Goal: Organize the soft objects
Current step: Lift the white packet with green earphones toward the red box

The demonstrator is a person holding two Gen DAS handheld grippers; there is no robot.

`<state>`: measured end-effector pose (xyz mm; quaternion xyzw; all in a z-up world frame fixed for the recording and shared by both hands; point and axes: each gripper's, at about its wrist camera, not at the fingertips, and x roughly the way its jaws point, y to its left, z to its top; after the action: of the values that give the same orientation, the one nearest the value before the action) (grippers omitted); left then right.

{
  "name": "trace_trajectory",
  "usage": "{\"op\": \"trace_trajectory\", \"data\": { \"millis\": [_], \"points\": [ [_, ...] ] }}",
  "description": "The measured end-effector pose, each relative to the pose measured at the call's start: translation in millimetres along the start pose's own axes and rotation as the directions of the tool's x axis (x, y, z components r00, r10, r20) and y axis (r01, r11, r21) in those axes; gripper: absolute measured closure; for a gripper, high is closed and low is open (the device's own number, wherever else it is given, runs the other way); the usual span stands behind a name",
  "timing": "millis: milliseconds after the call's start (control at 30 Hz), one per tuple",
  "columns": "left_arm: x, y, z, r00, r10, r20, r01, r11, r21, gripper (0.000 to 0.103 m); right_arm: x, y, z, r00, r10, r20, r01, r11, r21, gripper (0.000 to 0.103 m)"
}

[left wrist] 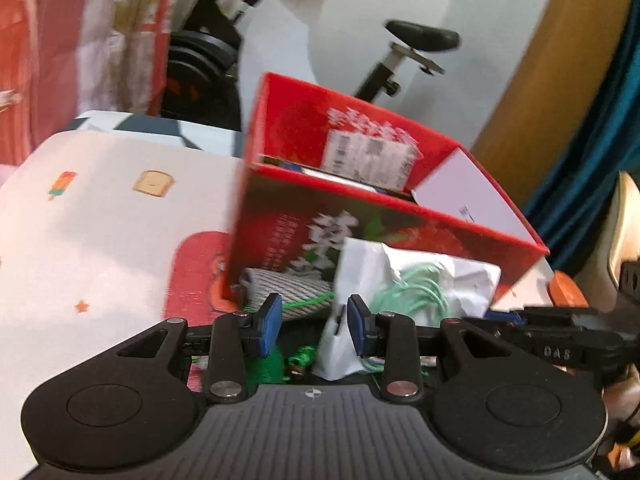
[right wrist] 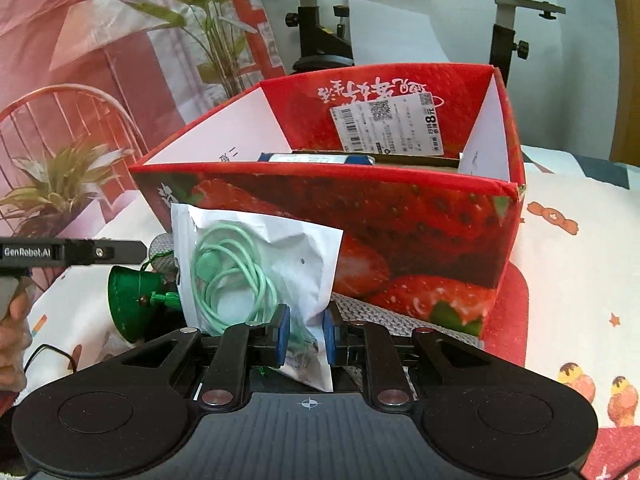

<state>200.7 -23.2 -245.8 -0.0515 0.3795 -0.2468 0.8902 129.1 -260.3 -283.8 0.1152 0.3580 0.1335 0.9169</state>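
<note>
1. Right gripper (right wrist: 306, 336) is angled down toward the red strawberry box (right wrist: 400, 232); its blue pads pinch the lower edge of a white pouch (right wrist: 288, 248) holding a mint-green cable (right wrist: 232, 276).
2. Left gripper (left wrist: 314, 318) is partly spread and grips nothing; the pouch sits at its 1 o'clock.
3. The left tool's body at 9 o'clock reads "GenRobot.AI"; the box label shows "8".

I see a red strawberry-print box (right wrist: 400, 232), a mint-green cord (right wrist: 228, 272) in a white pouch (right wrist: 296, 256), a dark green tasselled ornament (right wrist: 132, 296).
</note>
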Motion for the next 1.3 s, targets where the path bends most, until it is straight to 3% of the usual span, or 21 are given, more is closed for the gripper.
{"op": "trace_trajectory", "data": {
  "millis": [167,733,833,900,1300],
  "points": [
    [11.9,-19.8,-4.4,0.999,-0.034,-0.03,0.037,0.994,0.105,0.064,0.9,0.2,-2.2,1.0,-0.007,-0.003,0.007,1.0,-0.014,0.086],
    [47.5,-36.8,-6.9,0.995,-0.05,-0.089,0.063,0.987,0.148,0.059,6.0,3.0,-4.2,0.999,-0.032,-0.011,0.032,0.999,-0.016,0.085],
    [46.7,-40.9,-7.3,0.995,-0.048,-0.088,0.061,0.987,0.15,0.069,3.6,5.3,-2.3,0.999,-0.037,-0.011,0.037,0.999,-0.015,0.086],
    [43.9,-41.2,-6.7,0.994,-0.052,-0.093,0.065,0.987,0.145,0.081,-1.7,8.3,0.1,1.0,-0.025,-0.003,0.025,0.999,-0.021,0.088],
    [16.3,-43.7,-0.5,0.996,-0.091,-0.021,0.093,0.989,0.117,0.091,-29.9,16.0,12.3,0.998,-0.011,0.063,0.013,0.999,-0.029,0.089]
  ]
}}
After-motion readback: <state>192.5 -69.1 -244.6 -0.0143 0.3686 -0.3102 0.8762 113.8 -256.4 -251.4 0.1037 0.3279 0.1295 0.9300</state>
